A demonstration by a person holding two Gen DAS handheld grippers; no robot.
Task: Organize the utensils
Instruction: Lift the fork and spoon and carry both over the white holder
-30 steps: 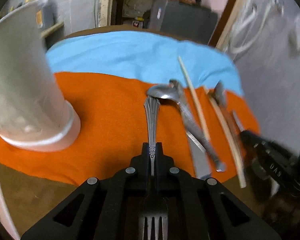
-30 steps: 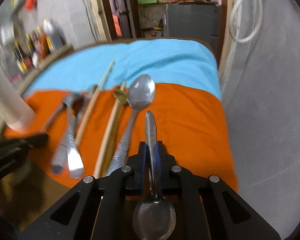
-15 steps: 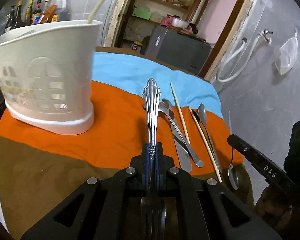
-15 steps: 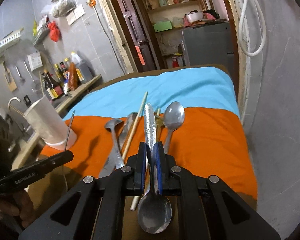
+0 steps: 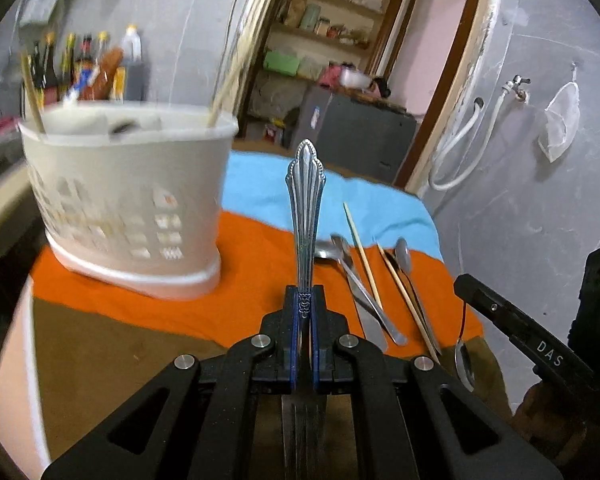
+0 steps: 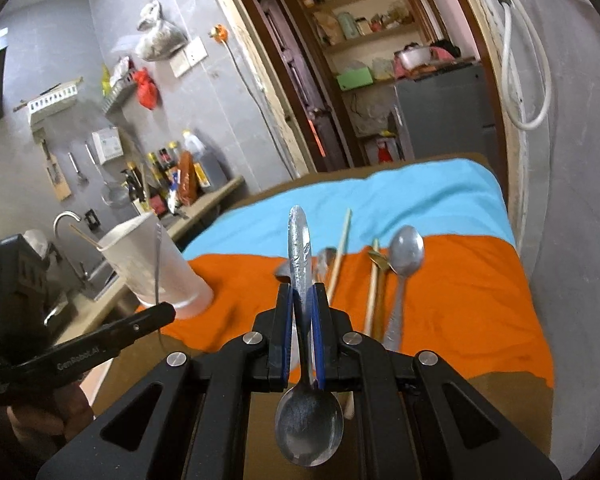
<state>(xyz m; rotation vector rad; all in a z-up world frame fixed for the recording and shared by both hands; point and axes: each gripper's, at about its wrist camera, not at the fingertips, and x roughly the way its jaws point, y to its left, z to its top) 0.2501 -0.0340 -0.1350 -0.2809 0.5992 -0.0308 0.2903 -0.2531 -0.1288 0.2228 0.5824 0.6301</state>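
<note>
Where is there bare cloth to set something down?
Free: orange cloth between the white basket and the loose utensils; also the strip right of the big spoon, and the blue cloth behind. Crowded: the utensil row itself.

Pretty dim, flat indoor light with no hard shadows, colours a bit washed out. Heavy fisheye bend and black corners in both views, and the white basket (image 5: 132,200) is smeared with motion blur, edges soft too.
</note>
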